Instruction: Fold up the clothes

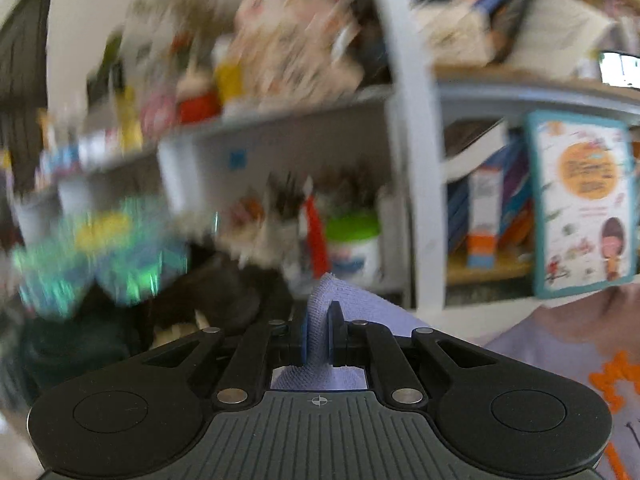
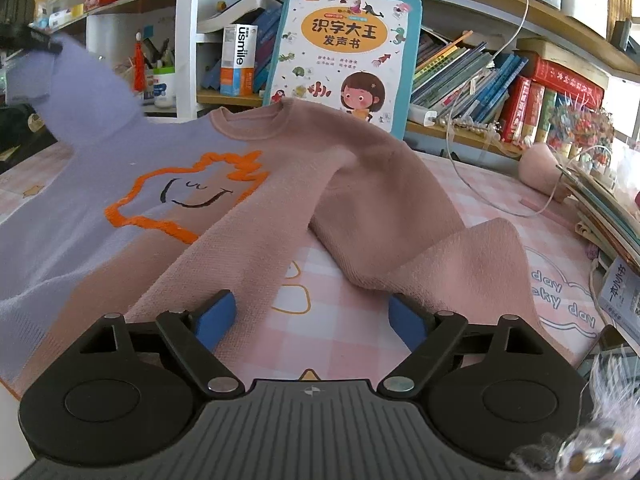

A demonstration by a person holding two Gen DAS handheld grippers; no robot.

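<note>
On the desk (image 2: 352,344) lies the sweater (image 2: 280,184); my left hand-held gripper (image 1: 318,334) pinches its lilac sleeve (image 1: 320,312) aloft, right hand-held gripper (image 2: 310,318) spread wide. Shelf cup (image 2: 164,86) holds pens.

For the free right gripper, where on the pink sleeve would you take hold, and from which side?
Probably at the pink sleeve's cuff end, which lies just ahead of the open right gripper on the checked mat. Come in low from the near side: the cuff's edge rises slightly off the mat. The left gripper is shut on the purple sleeve.
</note>
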